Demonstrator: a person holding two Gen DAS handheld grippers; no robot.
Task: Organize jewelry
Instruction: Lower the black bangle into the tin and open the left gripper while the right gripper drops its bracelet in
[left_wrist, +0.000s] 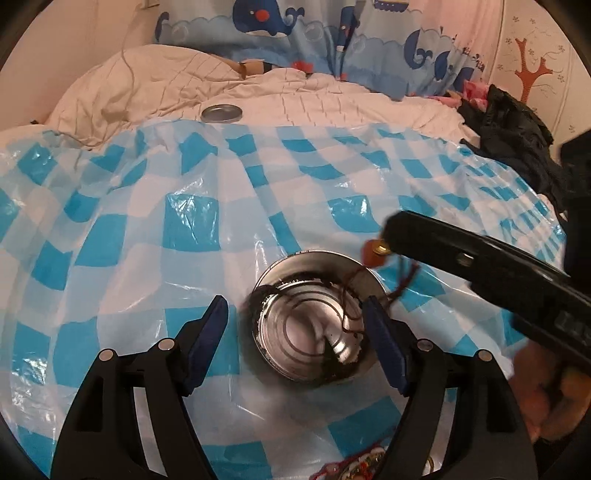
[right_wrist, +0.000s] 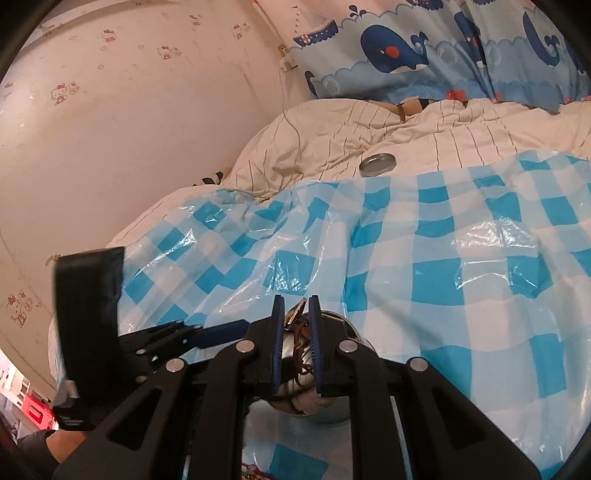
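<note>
A round silver tin (left_wrist: 314, 317) stands open on the blue-checked plastic sheet (left_wrist: 184, 229), with dark cord jewelry lying inside it. My left gripper (left_wrist: 295, 314) is open, its jaws on either side of the tin. My right gripper (right_wrist: 296, 306) is shut on a brown cord necklace (right_wrist: 301, 354) with a red and gold pendant (left_wrist: 375, 253), held just above the tin's (right_wrist: 332, 410) right rim; the cord hangs into the tin. The right gripper also shows in the left wrist view (left_wrist: 391, 236).
The tin's lid (left_wrist: 221, 112) lies on the cream striped bedding (left_wrist: 258, 92) beyond the sheet. More red beaded jewelry (left_wrist: 354, 465) lies at the near edge. Black clothing (left_wrist: 517, 125) is heaped at the right. Whale-print curtains (right_wrist: 443, 48) hang behind.
</note>
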